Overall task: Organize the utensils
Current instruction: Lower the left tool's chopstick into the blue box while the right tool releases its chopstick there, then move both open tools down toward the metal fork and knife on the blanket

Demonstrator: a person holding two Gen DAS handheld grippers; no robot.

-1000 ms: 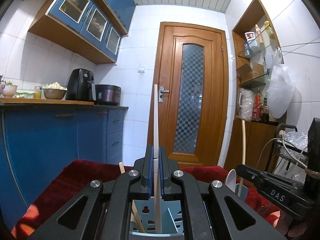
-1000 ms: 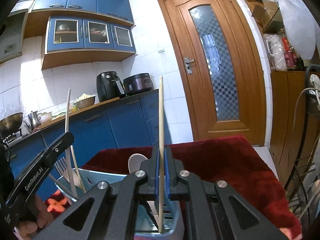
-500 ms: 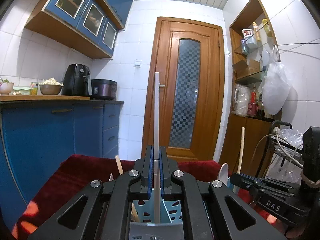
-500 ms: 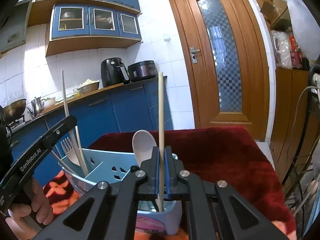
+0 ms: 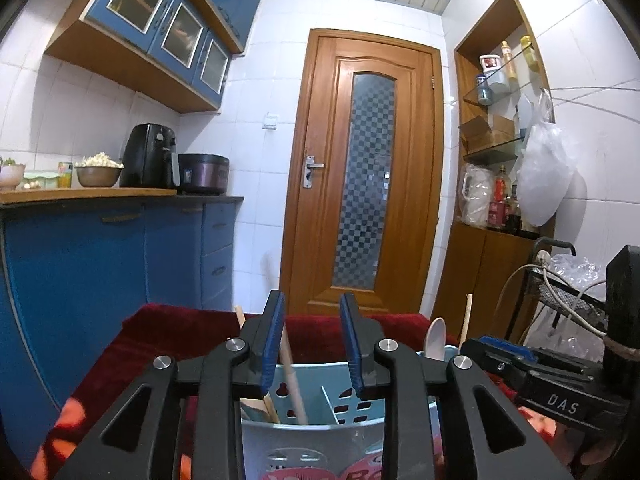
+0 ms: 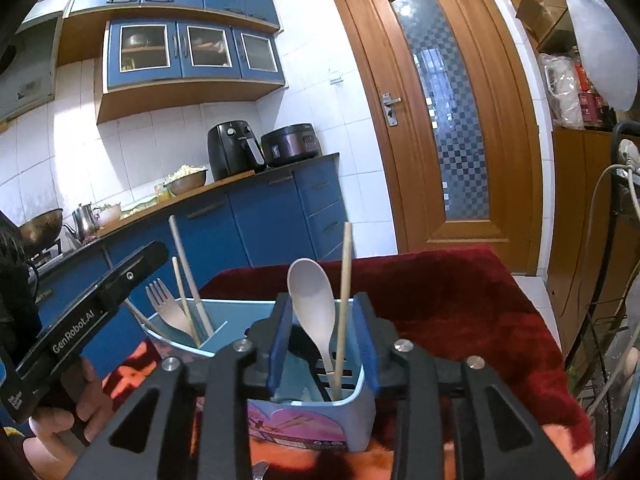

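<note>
Both claws stand wide apart and hold nothing. The left gripper (image 5: pixel 312 342) hovers just above the near end of the caddy (image 5: pixel 320 436), a pale blue plastic holder with slotted dividers. Between its blue pads (image 5: pixel 274 340) a pale chopstick (image 5: pixel 292 376) leans inside a compartment, close to the left pad; whether it touches the pad cannot be told. Beside that stick, to the left, a wooden stick (image 5: pixel 240 316) pokes up from the same end. At the far right end of the caddy a white spoon (image 5: pixel 434 338) and another thin stick (image 5: pixel 466 320) stand up, next to the right gripper body marked DAS.

From the right wrist, the right gripper (image 6: pixel 322 344) sits open over the caddy (image 6: pixel 356 404), its pads on either side of the nearest compartment. In that compartment the spoon (image 6: pixel 312 300) stands bowl up, and a wooden chopstick (image 6: pixel 343 312) stands nearly upright just to its right; neither is touched by the pads. In the far compartment a fork (image 6: pixel 168 310) stands tines up with two more sticks (image 6: pixel 188 280) leaning beside it. The left gripper body, marked GenRobot.AI, reaches over that end.

The caddy rests on a red cloth (image 6: pixel 460 300) covering the table. Behind are blue cabinets (image 6: pixel 272 212), an air fryer (image 6: pixel 234 150) and a wooden door (image 6: pixel 440 120).
</note>
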